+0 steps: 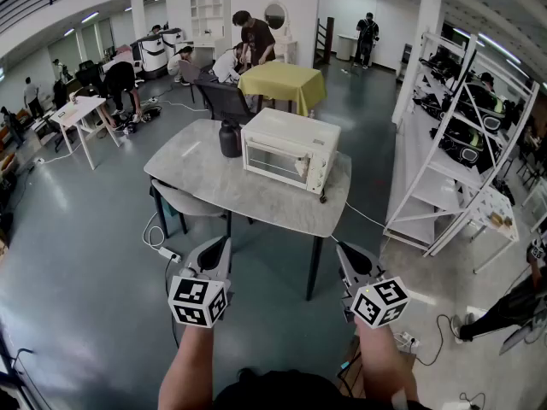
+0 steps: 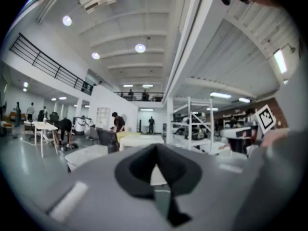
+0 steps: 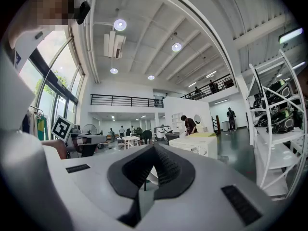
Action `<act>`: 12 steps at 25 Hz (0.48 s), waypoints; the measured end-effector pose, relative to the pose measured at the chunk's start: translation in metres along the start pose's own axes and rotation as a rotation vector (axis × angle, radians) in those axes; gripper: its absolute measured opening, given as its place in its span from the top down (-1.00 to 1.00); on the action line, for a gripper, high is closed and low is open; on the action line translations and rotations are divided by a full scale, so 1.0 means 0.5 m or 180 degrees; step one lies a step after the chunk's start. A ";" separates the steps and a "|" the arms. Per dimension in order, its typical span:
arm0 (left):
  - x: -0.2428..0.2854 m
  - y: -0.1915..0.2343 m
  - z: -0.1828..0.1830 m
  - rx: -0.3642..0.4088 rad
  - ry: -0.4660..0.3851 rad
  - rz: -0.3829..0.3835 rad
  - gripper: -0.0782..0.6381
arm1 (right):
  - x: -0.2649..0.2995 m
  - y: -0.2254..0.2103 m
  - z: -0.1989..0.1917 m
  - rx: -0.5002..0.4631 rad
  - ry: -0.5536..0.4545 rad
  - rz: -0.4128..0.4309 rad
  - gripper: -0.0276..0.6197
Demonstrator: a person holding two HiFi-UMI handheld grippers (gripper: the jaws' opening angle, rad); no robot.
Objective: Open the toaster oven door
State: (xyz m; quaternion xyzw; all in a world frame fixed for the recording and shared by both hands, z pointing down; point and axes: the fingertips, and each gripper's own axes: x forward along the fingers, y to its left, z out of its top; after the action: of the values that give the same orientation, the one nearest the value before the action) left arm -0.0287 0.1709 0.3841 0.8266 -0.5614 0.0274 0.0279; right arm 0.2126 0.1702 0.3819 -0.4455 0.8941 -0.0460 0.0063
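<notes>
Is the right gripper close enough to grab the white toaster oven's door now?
Probably not yet. The right gripper, jaws shut and empty, hangs short of the grey marble table, and the white toaster oven sits further back on it. Nothing blocks the way.

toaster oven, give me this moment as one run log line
toaster oven: door shut, on table | left tongs: shut, empty | right tongs: shut, empty | contact: none

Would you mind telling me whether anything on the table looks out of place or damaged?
Nothing stands out. The toaster oven sits upright on the table, door closed, with a dark jar upright beside it. Nothing looks spilled.
</notes>
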 end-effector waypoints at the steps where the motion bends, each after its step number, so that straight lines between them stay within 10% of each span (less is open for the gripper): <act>1: -0.003 -0.001 0.002 -0.0002 -0.0003 0.0008 0.76 | -0.003 -0.001 0.000 0.0006 0.0000 -0.0002 0.94; 12: -0.033 -0.041 -0.026 -0.0085 0.0100 0.0089 0.76 | -0.055 -0.020 -0.032 0.0137 0.0057 0.0034 0.94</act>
State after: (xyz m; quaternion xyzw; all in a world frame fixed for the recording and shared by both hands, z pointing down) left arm -0.0161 0.1947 0.3953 0.8177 -0.5727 0.0333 0.0474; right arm 0.2363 0.1875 0.3977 -0.4399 0.8953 -0.0692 0.0082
